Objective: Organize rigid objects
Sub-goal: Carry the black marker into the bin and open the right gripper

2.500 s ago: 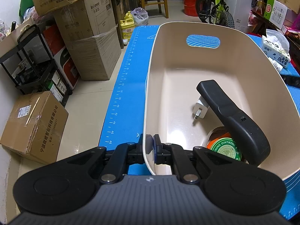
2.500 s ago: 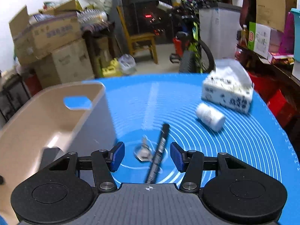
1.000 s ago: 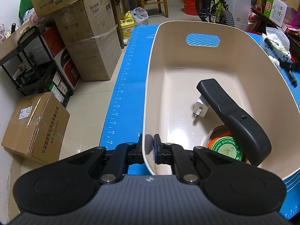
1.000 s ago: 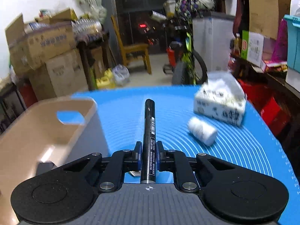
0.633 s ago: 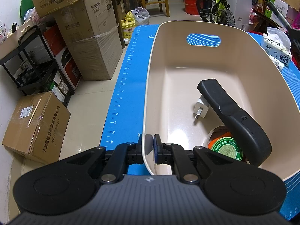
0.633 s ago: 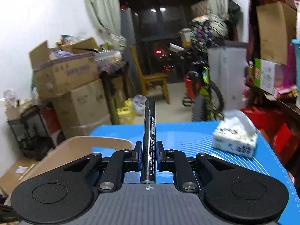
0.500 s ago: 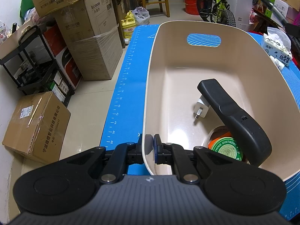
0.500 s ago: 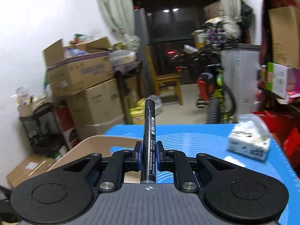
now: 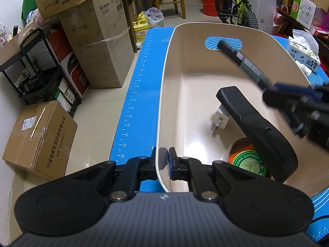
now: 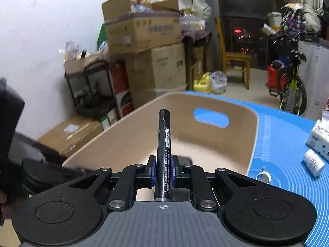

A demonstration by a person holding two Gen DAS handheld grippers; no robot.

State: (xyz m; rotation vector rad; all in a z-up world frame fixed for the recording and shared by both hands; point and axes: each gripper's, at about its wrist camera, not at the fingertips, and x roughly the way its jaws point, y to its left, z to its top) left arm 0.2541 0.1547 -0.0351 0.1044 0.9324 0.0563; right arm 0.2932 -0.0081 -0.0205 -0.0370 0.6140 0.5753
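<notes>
L claw (image 9: 164, 160): clamped on bin (image 9: 162, 94) near rim, one finger in, one out.
R claw (image 10: 162, 169): clamped on marker (image 10: 163, 144), held over bin; blurred in left view.
In bin: remote (image 9: 257, 129), plug (image 9: 220, 120) partly hidden behind it, tin (image 9: 249, 162) half covered.
Tabletop (image 10: 287, 144): bottle (image 10: 313, 162), tissues (image 10: 319, 135) cut off at edge, small ring item (image 10: 263, 176), unclear what.

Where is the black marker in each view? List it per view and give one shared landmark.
Left wrist view: the black marker slants in from the right, above the beige bin, held by the right gripper.
Right wrist view: the marker stands centre frame, clamped between the fingers.
Shared landmark: the bin's handle cutout.
</notes>
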